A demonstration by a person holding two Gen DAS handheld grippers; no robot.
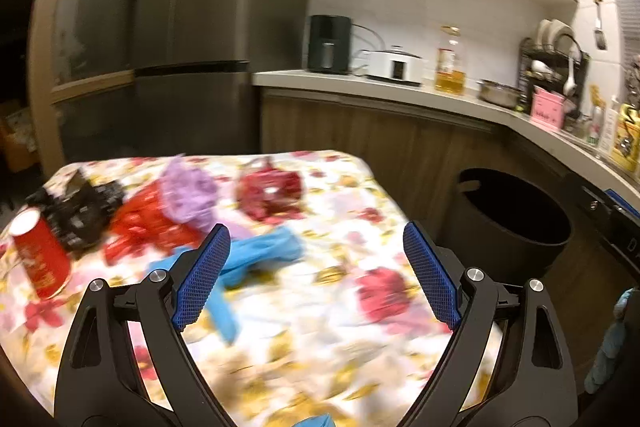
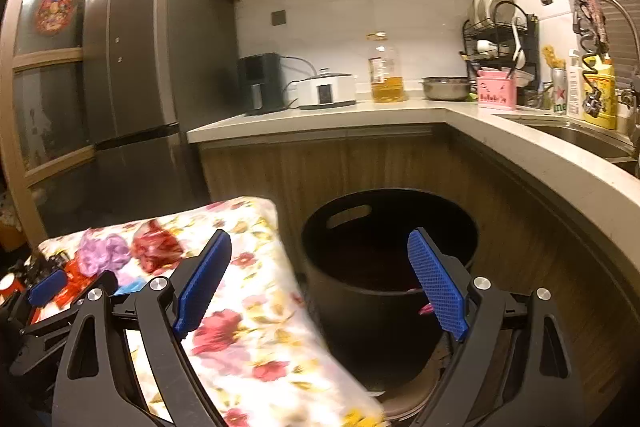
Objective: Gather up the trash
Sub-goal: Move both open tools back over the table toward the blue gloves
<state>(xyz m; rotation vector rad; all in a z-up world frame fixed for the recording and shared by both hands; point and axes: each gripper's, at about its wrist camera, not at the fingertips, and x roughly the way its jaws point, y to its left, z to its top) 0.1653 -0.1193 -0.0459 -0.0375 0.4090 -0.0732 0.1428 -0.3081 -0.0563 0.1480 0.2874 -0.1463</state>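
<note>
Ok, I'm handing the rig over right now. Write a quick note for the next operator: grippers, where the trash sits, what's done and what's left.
Left gripper: open, empty, above the floral table.
Right gripper: open, empty, at the table edge, facing the black bin.
On the table: blue wrapper closest to the left gripper, then purple wrapper, red wrappers and, black wrapper, red can upright at the left.
Done: something pinkish shows at the bin rim; contents otherwise too dark to tell.
Left: all the table trash goes into the bin.
</note>
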